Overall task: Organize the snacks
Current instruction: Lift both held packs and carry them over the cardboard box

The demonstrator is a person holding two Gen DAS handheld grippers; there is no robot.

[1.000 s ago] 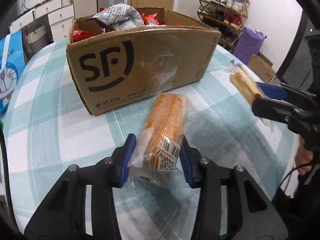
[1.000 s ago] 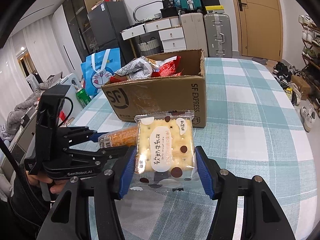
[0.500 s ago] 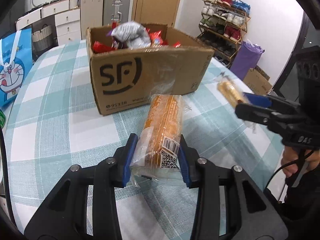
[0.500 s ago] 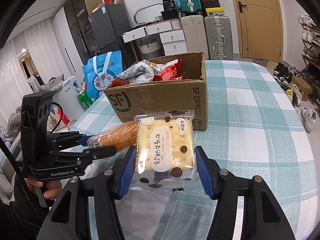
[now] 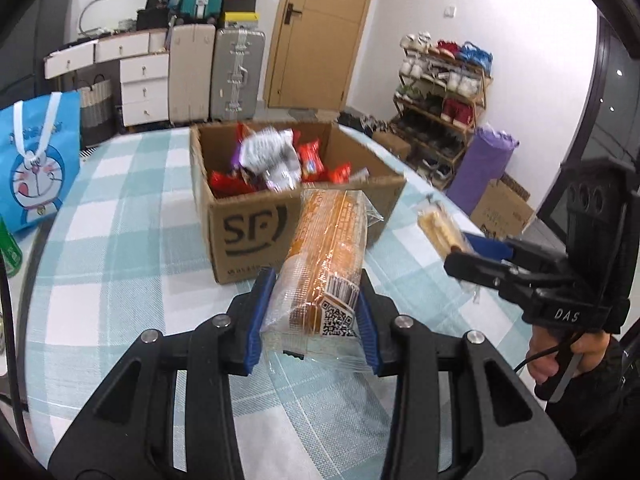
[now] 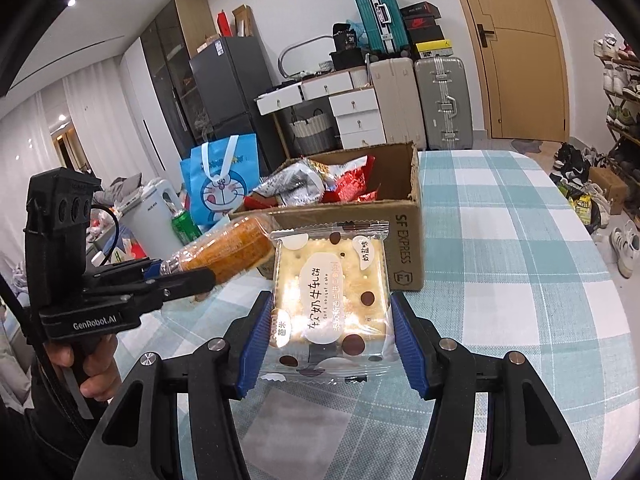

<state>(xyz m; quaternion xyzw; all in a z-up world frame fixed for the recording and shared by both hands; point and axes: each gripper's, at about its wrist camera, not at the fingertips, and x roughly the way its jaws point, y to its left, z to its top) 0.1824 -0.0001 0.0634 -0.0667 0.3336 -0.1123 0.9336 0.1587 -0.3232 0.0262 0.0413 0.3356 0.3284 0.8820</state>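
My left gripper (image 5: 312, 316) is shut on an orange bread pack (image 5: 328, 252) in clear wrap, held above the table in front of the cardboard SF box (image 5: 256, 232). The box is open and holds several red and silver snack packets (image 5: 272, 160). My right gripper (image 6: 328, 340) is shut on a square cracker sandwich pack (image 6: 330, 296), also lifted near the box (image 6: 404, 248). The right gripper shows in the left wrist view (image 5: 480, 256) with the cracker pack edge-on (image 5: 438, 228). The left gripper shows in the right wrist view (image 6: 172, 276) holding the bread (image 6: 232, 248).
The table has a teal and white checked cloth (image 5: 120, 216). A blue Doraemon bag (image 5: 36, 164) and a green can (image 6: 186, 230) stand beyond its left edge. Suitcases, drawers and a shoe rack (image 5: 444, 92) line the room behind.
Both grippers have risen with their packs, so the box's open top and its contents now show from above. The box looks farther from the left gripper.
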